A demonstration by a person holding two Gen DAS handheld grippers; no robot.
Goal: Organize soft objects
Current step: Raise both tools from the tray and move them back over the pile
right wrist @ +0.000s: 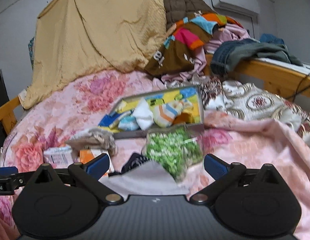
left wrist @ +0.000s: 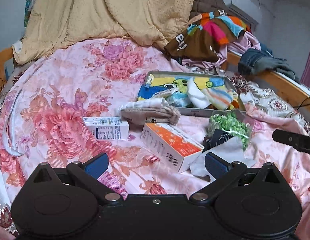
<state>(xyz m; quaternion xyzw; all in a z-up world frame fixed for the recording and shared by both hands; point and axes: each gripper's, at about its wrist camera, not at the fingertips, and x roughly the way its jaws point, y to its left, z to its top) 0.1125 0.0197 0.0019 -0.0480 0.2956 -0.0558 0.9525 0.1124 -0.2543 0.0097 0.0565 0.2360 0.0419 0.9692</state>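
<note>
Two soft items remain outside the shallow grey tray [left wrist: 237,98] on the bed: a beige knitted cloth [left wrist: 151,113] touching its near-left edge and a flat white cloth [right wrist: 147,178] before me. My left tongs [left wrist: 155,165] and right tongs [right wrist: 156,165] both stand wide apart, holding and touching nothing. I judge it best to pinch the white cloth at one free edge, clear of the green-and-white candy bag [right wrist: 172,153] lying on it.

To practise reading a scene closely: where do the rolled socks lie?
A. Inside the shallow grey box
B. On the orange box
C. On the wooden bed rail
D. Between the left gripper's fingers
A: the rolled socks sit within the walls of the shallow grey box.
</note>
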